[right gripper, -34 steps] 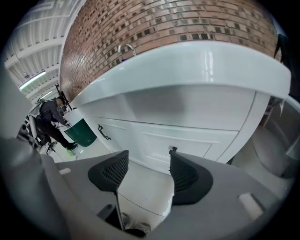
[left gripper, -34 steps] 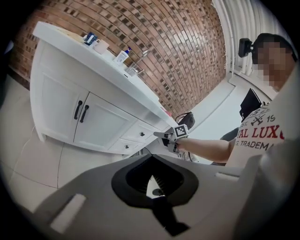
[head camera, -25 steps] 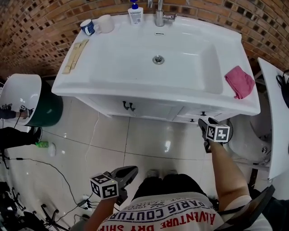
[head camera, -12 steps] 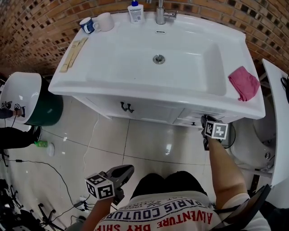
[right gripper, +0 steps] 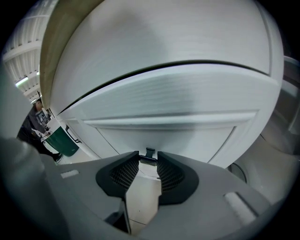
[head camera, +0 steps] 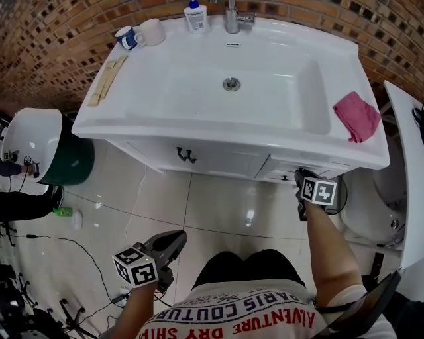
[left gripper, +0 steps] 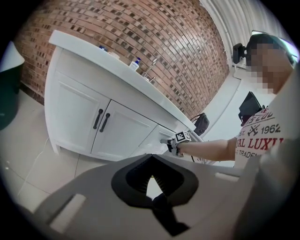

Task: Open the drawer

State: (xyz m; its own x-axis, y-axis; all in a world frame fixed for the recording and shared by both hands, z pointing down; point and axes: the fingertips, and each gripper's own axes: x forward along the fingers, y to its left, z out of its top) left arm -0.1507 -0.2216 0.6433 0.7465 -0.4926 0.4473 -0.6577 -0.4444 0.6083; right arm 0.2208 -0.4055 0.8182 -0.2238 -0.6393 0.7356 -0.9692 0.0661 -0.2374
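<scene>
A white sink against a brick wall held a soap bottle beside its faucet, a blue mug beside a white mug at back left, and a pink cloth on its right rim.

A bathroom, set up for recording: a white washbasin with a chrome faucet tops a white vanity cabinet against a brick wall; a soap bottle, 2 mugs and a pink cloth sit on the rim, and cables trail over the glossy tiled floor
</scene>
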